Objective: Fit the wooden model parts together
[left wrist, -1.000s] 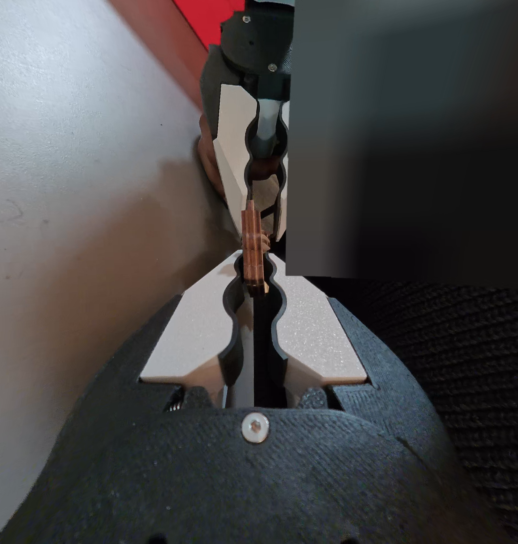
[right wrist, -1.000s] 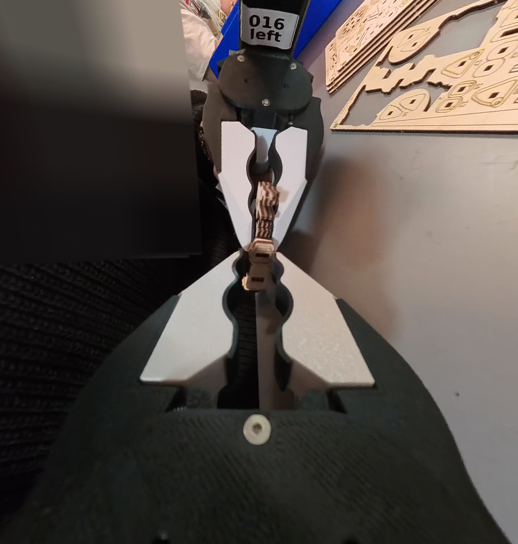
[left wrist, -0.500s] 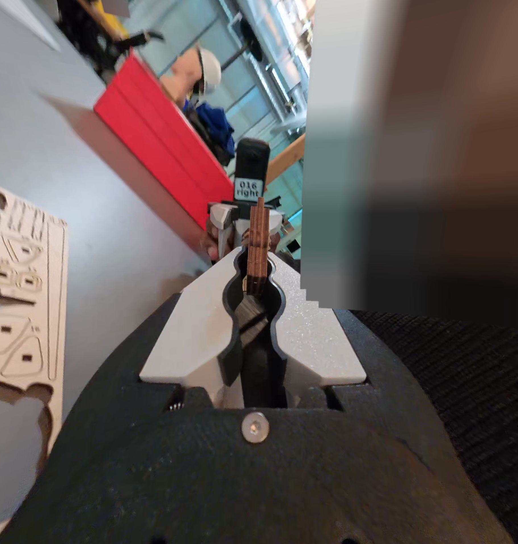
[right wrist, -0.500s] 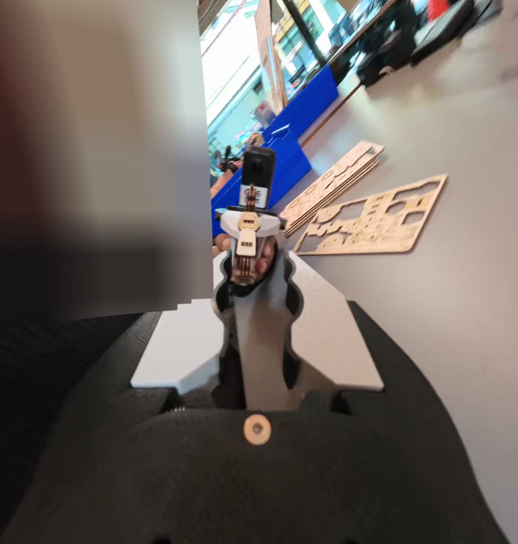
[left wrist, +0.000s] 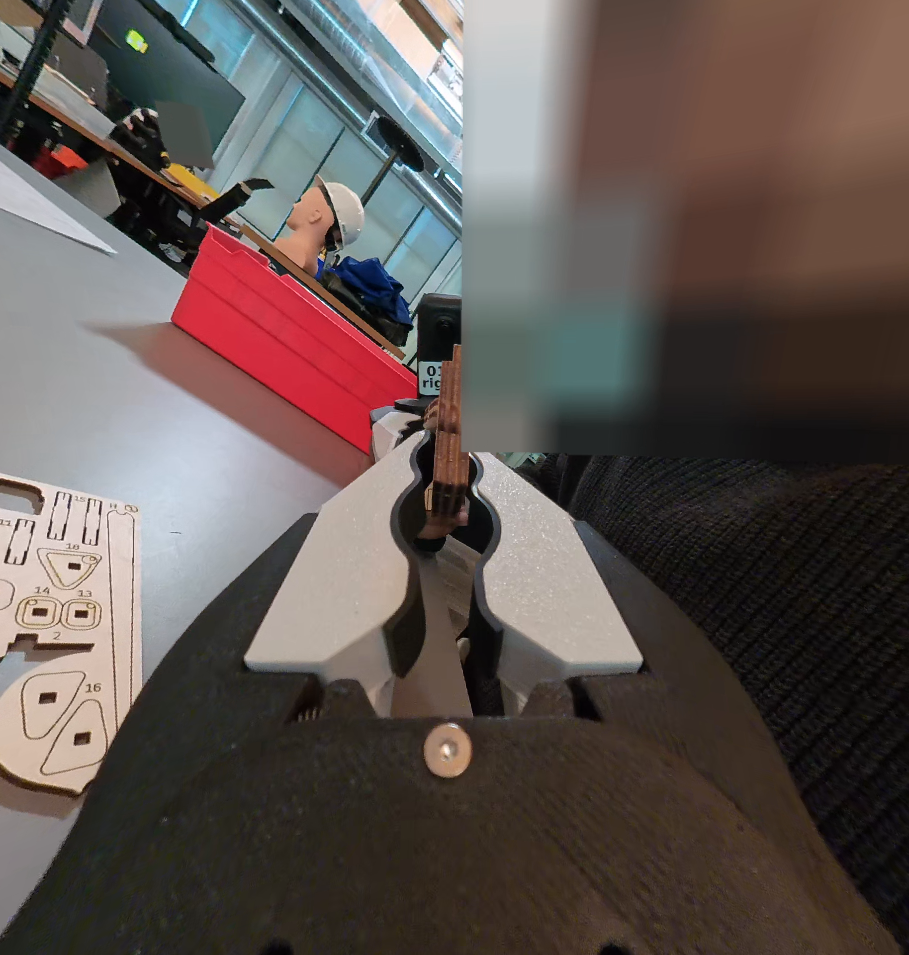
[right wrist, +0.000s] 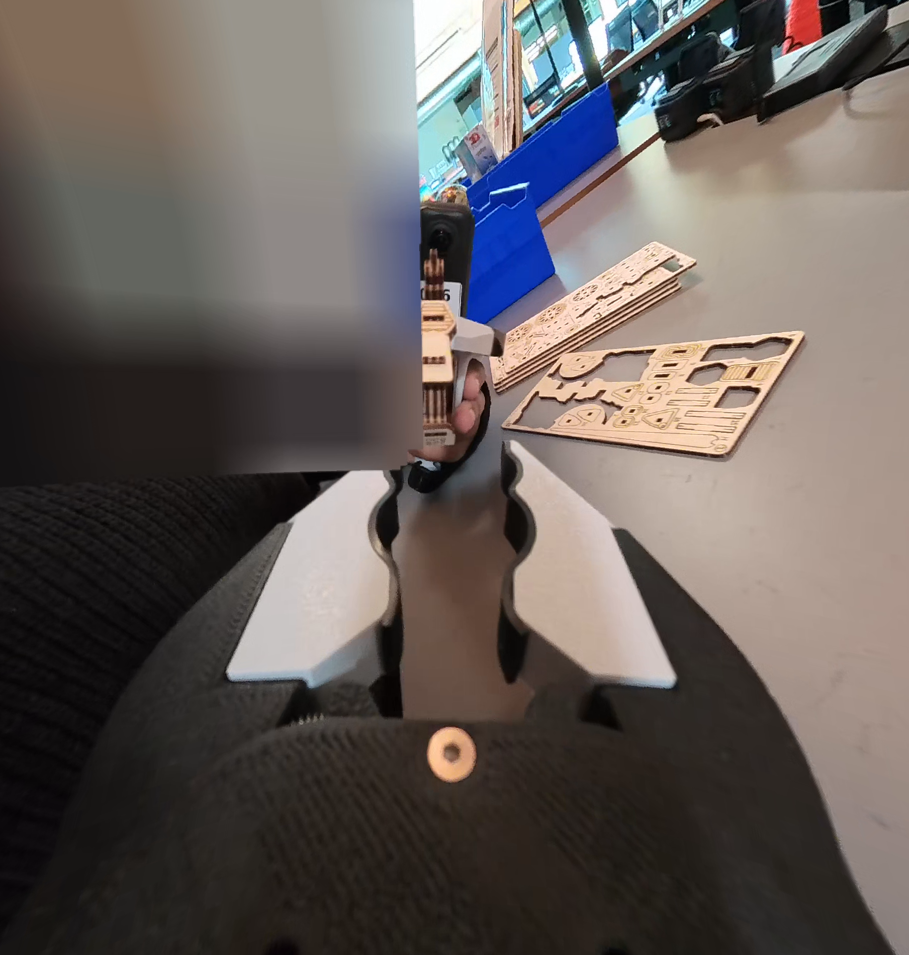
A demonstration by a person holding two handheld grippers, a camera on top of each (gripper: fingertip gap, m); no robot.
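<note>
My left gripper is shut on the wooden model, a small stack of layered brown pieces that stands up out of its tips. In the right wrist view the model shows its pale face with dark slots, held by the left gripper above the table. My right gripper is open and empty, its fingers wide apart, a short way back from the model. Part of the right gripper shows behind the model in the left wrist view.
A laser-cut wooden sheet lies on the grey table, with a stack of such sheets and a blue bin behind it. The left wrist view shows another cut sheet, a red bin and a dark knit sleeve. Across from one pair of fingers to the other is roughly 5 centimetres.
My right gripper let go of the model, opened and drew back. My left gripper kept the model. Both grippers moved apart and both views tilted up from the table.
</note>
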